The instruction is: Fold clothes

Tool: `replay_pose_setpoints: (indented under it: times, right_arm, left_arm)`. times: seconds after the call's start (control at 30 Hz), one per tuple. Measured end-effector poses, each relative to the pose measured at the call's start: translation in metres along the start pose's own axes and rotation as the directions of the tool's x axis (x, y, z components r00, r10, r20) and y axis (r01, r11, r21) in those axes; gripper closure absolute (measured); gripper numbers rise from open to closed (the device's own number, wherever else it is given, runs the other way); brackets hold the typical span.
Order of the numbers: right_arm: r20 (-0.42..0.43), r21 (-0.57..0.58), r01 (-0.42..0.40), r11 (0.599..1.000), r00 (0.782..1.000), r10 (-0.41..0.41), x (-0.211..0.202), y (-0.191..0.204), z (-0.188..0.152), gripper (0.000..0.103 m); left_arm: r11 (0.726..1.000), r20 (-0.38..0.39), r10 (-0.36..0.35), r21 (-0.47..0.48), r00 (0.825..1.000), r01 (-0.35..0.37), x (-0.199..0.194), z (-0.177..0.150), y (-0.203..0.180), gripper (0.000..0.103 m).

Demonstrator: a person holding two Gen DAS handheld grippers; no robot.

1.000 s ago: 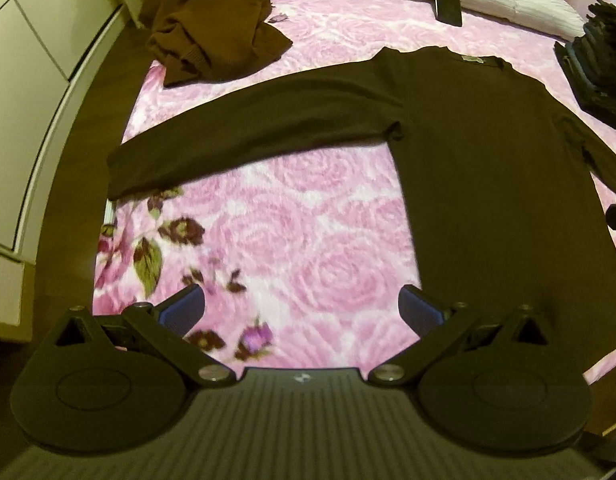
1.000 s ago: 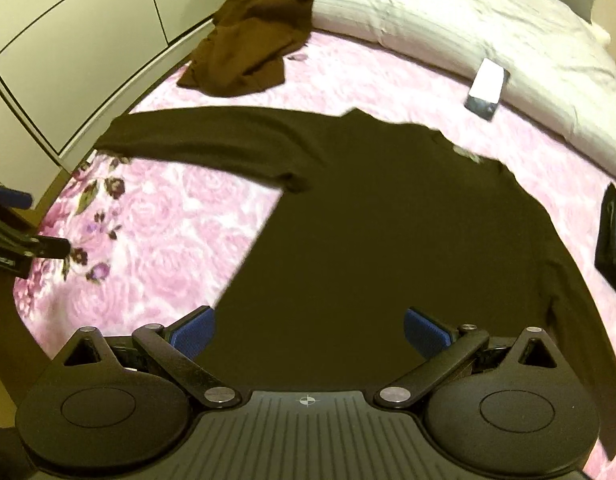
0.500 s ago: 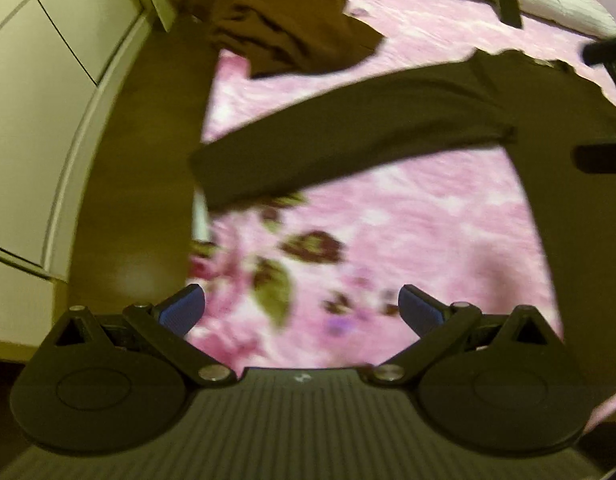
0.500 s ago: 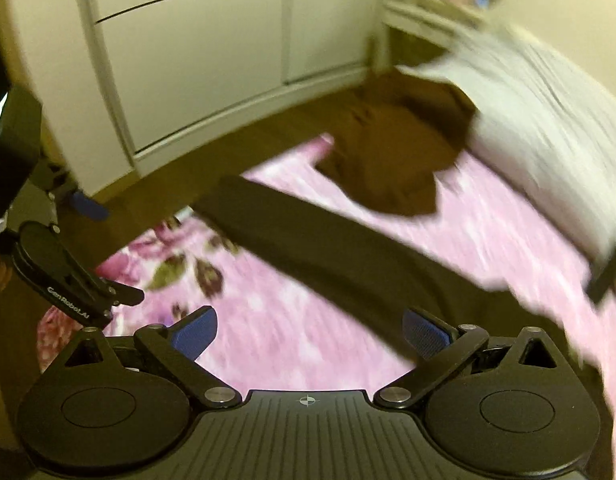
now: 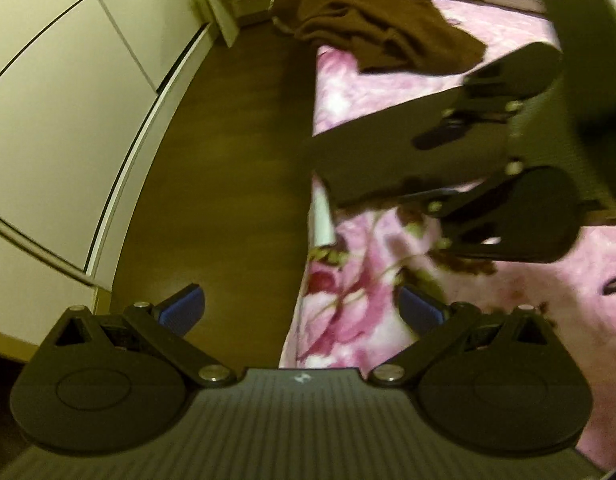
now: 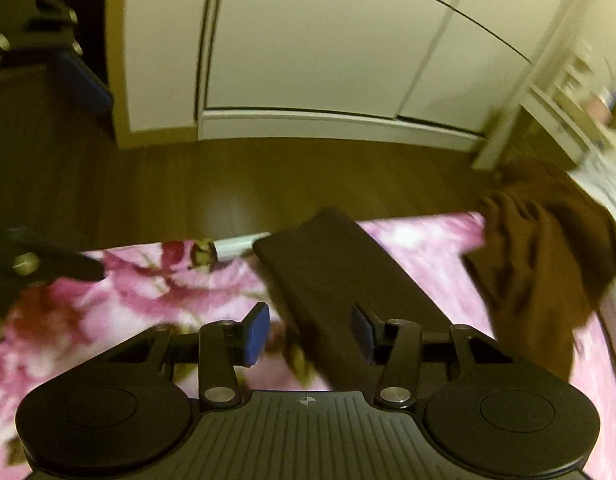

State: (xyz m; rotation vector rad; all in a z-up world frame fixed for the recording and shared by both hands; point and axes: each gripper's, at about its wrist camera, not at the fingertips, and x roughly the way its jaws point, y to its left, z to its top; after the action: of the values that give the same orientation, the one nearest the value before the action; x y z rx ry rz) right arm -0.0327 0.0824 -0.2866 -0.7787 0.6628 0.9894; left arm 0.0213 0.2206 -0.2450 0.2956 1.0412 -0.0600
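The right gripper (image 6: 309, 334) is closing around the dark sleeve (image 6: 339, 280), not yet pinched; the blanket (image 6: 148, 292) could be caught too. The left gripper (image 5: 300, 312) is held apart, empty.

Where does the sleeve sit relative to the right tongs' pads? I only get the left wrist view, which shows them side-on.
Observer: In the right wrist view the sleeve runs between the pads of the right tongs, which are closing. A gap shows beside the left pad.
Operator: Which part is between them?
Observer: A stretch back from the cuff. The cuff itself lies ahead of the pads, at the blanket's edge.
Operator: Do the left tongs touch it?
Observer: No. The right view shows the left tongs off to the side, open and apart from the sleeve.
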Motion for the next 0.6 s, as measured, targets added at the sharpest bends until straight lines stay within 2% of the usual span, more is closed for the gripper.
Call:
replay_pose_setpoints:
  times: [0.07, 0.13, 0.17, 0.2, 0.3, 0.43, 0.5, 0.6]
  right_arm:
    - [0.002, -0.057, 0.005, 0.998, 1.000, -0.005, 0.024, 0.009, 0.004, 0.055]
    - [-0.013, -0.085, 0.027, 0.996, 1.000, -0.028, 0.042, 0.014, 0.007, 0.074]
    - [-0.019, -0.080, 0.042, 0.996, 0.999, -0.044, 0.047, 0.014, 0.007, 0.094]
    - [-0.023, -0.064, 0.051, 0.997, 0.998, -0.052, 0.050, 0.012, 0.008, 0.097]
    - [-0.020, -0.008, 0.062, 0.998, 0.998, -0.062, 0.050, 0.006, 0.010, 0.100]
    - [0.060, 0.141, 0.072, 0.987, 0.995, -0.081, 0.012, -0.026, 0.019, 0.100]
    - [0.114, 0.299, 0.069, 0.952, 0.988, -0.107, -0.018, -0.063, 0.018, 0.100]
    - [0.188, 0.513, 0.103, 0.852, 0.955, -0.229, -0.081, -0.134, -0.001, 0.100]
  left_arm:
    - [1.000, -0.011, 0.002, -0.031, 1.000, -0.002, 0.006, -0.008, 0.005, 0.001]
    - [0.998, -0.027, -0.002, -0.058, 1.000, 0.001, 0.011, -0.017, 0.010, 0.002]
    - [0.998, -0.033, -0.005, -0.057, 0.999, 0.003, 0.013, -0.021, 0.010, 0.001]
    - [0.998, -0.040, -0.008, -0.057, 0.999, 0.006, 0.014, -0.024, 0.011, 0.001]
    - [1.000, -0.046, -0.009, -0.019, 0.999, 0.008, 0.011, -0.029, 0.005, 0.002]
    - [0.999, -0.019, -0.038, 0.037, 0.999, 0.039, -0.002, -0.019, -0.011, 0.002]
    - [0.995, 0.000, -0.065, 0.071, 0.998, 0.065, -0.008, -0.006, -0.025, 0.002]
    - [0.985, 0.046, -0.111, 0.140, 0.993, 0.104, -0.021, 0.018, -0.054, 0.002]
